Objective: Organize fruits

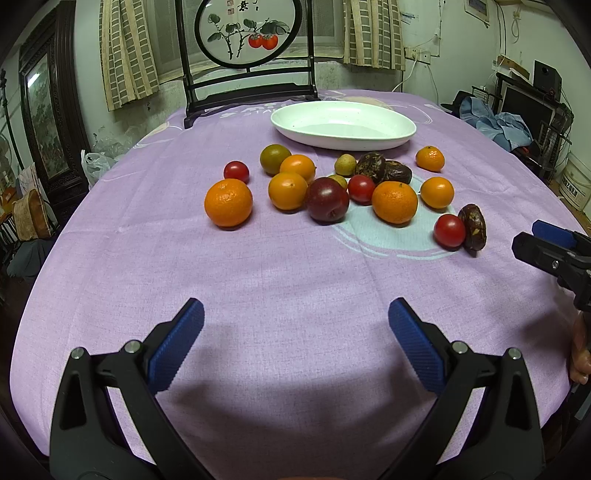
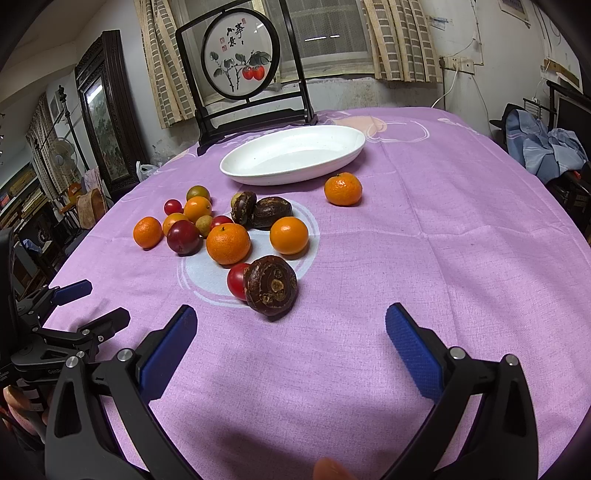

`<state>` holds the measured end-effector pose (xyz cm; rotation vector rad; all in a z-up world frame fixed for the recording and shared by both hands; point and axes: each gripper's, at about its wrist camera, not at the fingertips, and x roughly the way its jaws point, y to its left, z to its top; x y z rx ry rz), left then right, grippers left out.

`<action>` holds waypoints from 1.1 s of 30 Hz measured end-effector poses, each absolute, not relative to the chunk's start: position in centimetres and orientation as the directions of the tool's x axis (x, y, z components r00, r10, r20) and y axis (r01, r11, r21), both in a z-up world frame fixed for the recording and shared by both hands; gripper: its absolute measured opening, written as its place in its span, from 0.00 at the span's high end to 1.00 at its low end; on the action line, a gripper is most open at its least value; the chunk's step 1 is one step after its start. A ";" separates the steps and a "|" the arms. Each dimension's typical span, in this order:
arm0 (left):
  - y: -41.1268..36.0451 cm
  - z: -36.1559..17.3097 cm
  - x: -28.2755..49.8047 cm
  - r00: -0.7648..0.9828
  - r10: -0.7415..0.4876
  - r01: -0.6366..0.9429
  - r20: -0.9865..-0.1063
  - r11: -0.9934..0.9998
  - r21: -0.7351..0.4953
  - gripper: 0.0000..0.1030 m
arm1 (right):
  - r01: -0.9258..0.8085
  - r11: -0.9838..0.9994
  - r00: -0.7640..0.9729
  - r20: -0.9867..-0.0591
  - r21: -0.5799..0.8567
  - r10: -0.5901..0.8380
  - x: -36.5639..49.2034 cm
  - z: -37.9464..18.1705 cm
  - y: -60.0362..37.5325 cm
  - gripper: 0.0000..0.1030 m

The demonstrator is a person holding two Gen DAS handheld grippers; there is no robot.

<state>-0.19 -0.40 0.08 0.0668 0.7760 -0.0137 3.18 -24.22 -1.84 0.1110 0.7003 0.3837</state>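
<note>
Several fruits lie loose on the purple tablecloth (image 1: pixel 295 266): oranges (image 1: pixel 228 202), red tomatoes (image 1: pixel 449 230), a dark red plum (image 1: pixel 327 199), wrinkled dark brown fruits (image 1: pixel 472 227) and small greenish ones. Behind them stands a white oval dish (image 1: pixel 343 142) with nothing in it. My left gripper (image 1: pixel 295 314) is open above bare cloth, well short of the fruit. My right gripper (image 2: pixel 291 317) is open too; the nearest brown fruit (image 2: pixel 271 284) and a tomato (image 2: pixel 238 280) lie just beyond its left finger. One mandarin (image 2: pixel 342 189) sits apart near the dish (image 2: pixel 280 177).
A framed round painting on a dark stand (image 1: pixel 245 33) rises at the table's far edge behind the dish. The right gripper (image 1: pixel 535 238) shows at the right, the left gripper (image 2: pixel 92 304) at the left. Bare cloth lies right of the fruit. Furniture and clothes surround the table.
</note>
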 end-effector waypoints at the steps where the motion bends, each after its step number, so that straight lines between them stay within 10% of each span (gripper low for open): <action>1: -0.4 0.1 -0.2 0.714 0.012 0.037 -0.700 0.998 0.055 0.02 | -0.307 0.924 0.698 -0.607 0.227 0.381 3.2 -1.8 -24.2 0.01; 33: 0.0 -0.3 -0.4 0.708 0.007 0.024 -0.706 0.999 0.034 0.02 | -0.295 0.930 0.696 -0.617 0.220 0.367 3.1 -2.3 -24.2 0.01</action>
